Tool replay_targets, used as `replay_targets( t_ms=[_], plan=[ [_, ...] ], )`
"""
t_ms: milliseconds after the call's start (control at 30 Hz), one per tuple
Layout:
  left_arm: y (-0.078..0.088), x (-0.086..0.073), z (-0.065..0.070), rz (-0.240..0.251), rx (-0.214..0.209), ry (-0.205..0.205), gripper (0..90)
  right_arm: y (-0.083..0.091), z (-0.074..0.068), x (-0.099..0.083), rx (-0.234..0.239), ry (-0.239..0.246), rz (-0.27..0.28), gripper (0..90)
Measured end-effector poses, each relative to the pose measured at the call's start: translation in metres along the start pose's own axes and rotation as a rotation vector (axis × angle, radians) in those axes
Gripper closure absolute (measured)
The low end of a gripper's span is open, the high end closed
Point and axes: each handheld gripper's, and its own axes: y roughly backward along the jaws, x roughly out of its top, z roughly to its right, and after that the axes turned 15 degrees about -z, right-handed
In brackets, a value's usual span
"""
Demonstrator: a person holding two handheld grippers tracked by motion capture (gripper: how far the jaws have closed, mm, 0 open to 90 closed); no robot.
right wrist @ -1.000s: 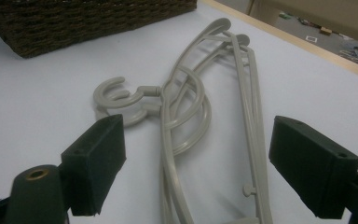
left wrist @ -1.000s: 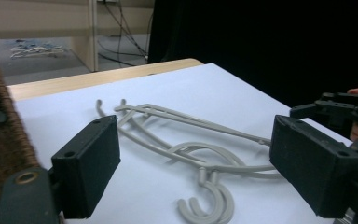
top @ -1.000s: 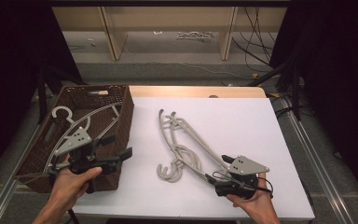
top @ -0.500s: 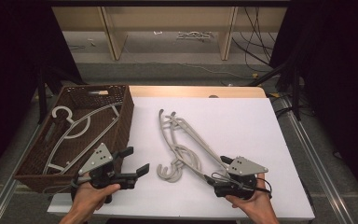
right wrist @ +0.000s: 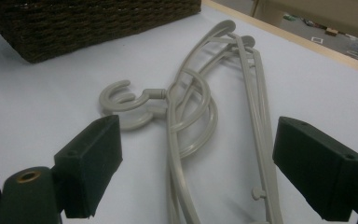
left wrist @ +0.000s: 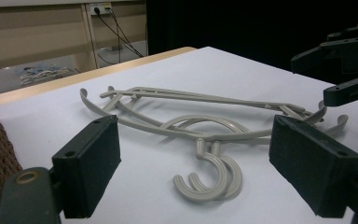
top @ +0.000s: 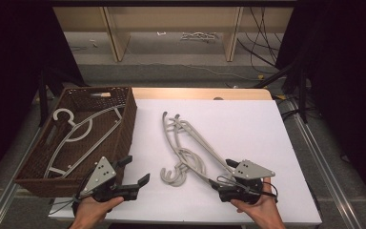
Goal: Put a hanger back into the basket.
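Note:
A stack of grey plastic hangers (top: 194, 140) lies in the middle of the white table (top: 248, 124), hooks (top: 172, 175) toward the near edge. My left gripper (top: 136, 171) is open, low at the front left, and points at the hooks (left wrist: 209, 179) from a short way off. My right gripper (top: 220, 172) is open at the front right, its jaws on either side of the hangers' near ends (right wrist: 191, 107). One more grey hanger (top: 76, 133) lies inside the brown wicker basket (top: 129, 117) at the left.
The basket's dark woven wall (right wrist: 74, 23) stands beyond the hooks in the right gripper view. In the left gripper view the right gripper (left wrist: 345, 60) is at the far right. Bare white table spreads to the right of and behind the hangers. A wooden shelf unit (top: 171, 28) stands behind the table.
My left gripper has moved right, from over the basket's front corner out onto the table toward the hangers' hooks. The right gripper has stayed where it was.

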Motion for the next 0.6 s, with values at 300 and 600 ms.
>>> replay_targets(
  t_ms=[300, 600],
  plan=[
    [-0.0044, -0.0055, 0.0011, -0.002, 0.011, 0.003, 16.2, 0.0005, -0.0016, 0.0008, 0.001, -0.002, 0.018, 16.2],
    [-0.0057, -0.0076, 0.0021, -0.009, 0.018, -0.015, 16.3, -0.0055, -0.0047, 0.0048, -0.007, 0.023, -0.010, 16.1]
  ],
)
